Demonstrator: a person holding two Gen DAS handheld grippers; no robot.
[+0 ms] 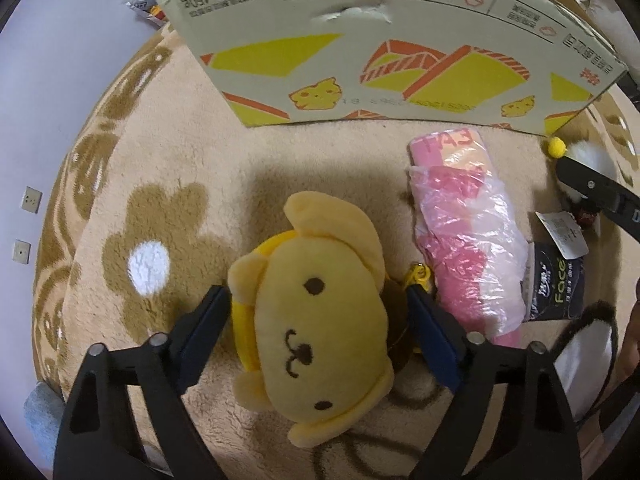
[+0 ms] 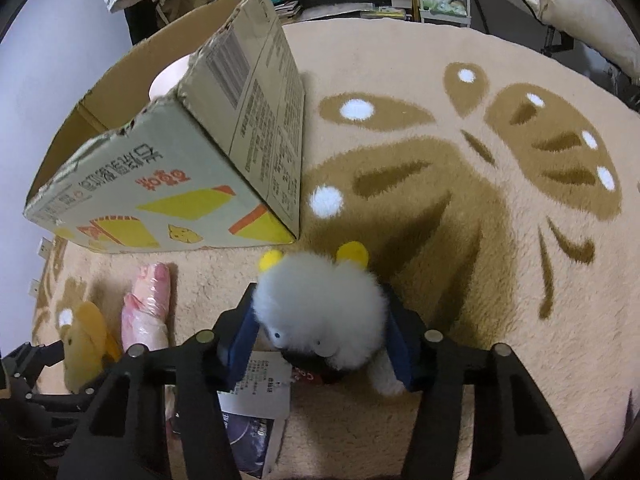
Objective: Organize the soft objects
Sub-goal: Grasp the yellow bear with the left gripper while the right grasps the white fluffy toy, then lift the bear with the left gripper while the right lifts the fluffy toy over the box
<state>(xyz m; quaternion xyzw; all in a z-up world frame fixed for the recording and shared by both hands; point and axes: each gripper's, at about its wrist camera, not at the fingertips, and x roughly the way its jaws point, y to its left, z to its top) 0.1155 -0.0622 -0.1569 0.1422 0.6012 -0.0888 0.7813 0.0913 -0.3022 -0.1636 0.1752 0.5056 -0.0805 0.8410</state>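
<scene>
At the bottom centre of the left wrist view, the left gripper [image 1: 318,308] has its two blue-padded fingers [image 1: 208,320] spread on either side of a yellow plush dog with dark stitched eyes and floppy ears [image 1: 320,316], which lies on the beige fluffy rug with brown flower patterns [image 1: 160,152]; whether the pads press the toy cannot be told, though one seems to meet its side at the left and the other sits at its brown back edge on the right. Right of the plush lies a pink roll wrapped in clear crinkled plastic [image 1: 468,240], and beside that a dark tissue pack with green lettering [image 1: 558,284]. Across the top of the frame stands a printed cardboard box with yellow and orange shapes [image 1: 380,40]. Low in the middle of the right wrist view, the right gripper [image 2: 320,334] is closed onto a white fluffy plush with small yellow ears [image 2: 320,304], its fur bulging between the blue pads. A paper tag [image 2: 260,388] hangs under it. The same box [image 2: 168,168], open at the top, fills the upper left, with the pink roll [image 2: 146,308] and yellow plush [image 2: 84,344] at the lower left.
</scene>
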